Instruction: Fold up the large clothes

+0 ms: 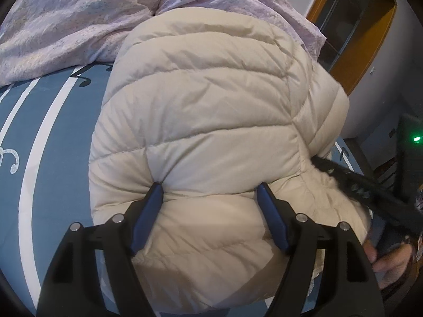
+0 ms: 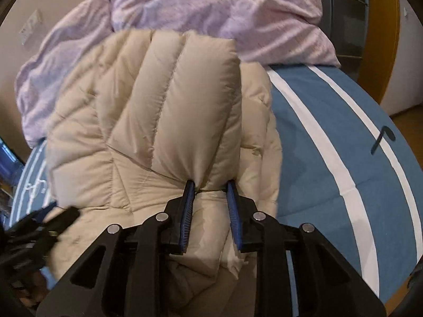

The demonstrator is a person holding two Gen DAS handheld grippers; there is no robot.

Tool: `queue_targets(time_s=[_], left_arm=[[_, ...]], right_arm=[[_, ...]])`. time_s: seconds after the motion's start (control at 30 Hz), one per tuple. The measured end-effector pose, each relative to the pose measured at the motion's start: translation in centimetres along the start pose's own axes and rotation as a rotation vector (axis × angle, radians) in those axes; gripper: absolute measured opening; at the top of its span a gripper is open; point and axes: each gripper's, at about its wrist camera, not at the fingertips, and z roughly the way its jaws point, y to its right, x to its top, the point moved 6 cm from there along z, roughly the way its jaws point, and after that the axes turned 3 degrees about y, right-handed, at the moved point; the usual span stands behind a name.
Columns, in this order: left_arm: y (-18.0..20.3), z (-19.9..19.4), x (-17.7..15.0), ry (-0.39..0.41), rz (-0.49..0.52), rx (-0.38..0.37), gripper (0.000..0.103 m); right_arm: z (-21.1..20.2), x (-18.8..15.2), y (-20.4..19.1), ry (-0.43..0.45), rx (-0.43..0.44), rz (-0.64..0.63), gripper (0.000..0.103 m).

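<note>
A cream quilted puffer jacket (image 1: 201, 100) lies bunched on the bed. In the left wrist view my left gripper (image 1: 210, 186) stands wide, and its blue pads (image 1: 148, 219) dig into a thick fold at the jacket's near edge, where the fabric puckers at the tips. The right wrist view shows my right gripper (image 2: 210, 185) pinching a narrower padded fold of the jacket (image 2: 171, 92), which rises in front of it. The right gripper (image 1: 370, 192) also shows at the right edge of the left view, with its tips hidden under the jacket. The left gripper (image 2: 39, 219) is a blur at the lower left.
The bed has a blue sheet with white stripes (image 1: 47, 171) (image 2: 330, 158). A crumpled lilac duvet (image 1: 66, 21) (image 2: 224, 13) lies beyond the jacket. A wood-framed door or cabinet (image 1: 370, 39) stands at the right. A hand (image 1: 388, 264) holds the right gripper.
</note>
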Motion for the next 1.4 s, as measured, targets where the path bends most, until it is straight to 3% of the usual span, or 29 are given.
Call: queue_targets(time_s=[0.3,0.47,0.7,0.8,0.9,1.1,1.4], left_arm=[[0.9,-2.0,1.5,0.036,0.033,-0.005,0.069],[0.9,-3.7,5.8,0.123,0.112,0.075,0.069],[0.7,0.3,10.5,0.139,0.236,0.231,0.069],[-0.2,3.9,9.9,0.087,0.223,0.249,0.072],[-0.7,5.9,8.8,0.086,0.213,0.266,0.072],[-0.4,7.4,8.1,0.078,0.226,0.314,0.073],[-1.8,8.1,7.7,0.097,0.156,0.307,0.080]], right_arm=[[1.1,-0.2,0.4,-0.009,0.009,0.029,0.024],[1.3,-0.2,0.6,0.009,0.033,0.052,0.025],[1.3,-0.4,0.9,0.019,0.058,0.069,0.025],[1.3,-0.4,1.2,0.022,0.068,0.074,0.025],[1.4,-0.4,1.4,0.025,0.078,0.083,0.025],[1.5,-0.3,1.6,0.027,0.083,0.091,0.025],[1.6,-0.3,1.5,0.033,0.078,0.084,0.025]])
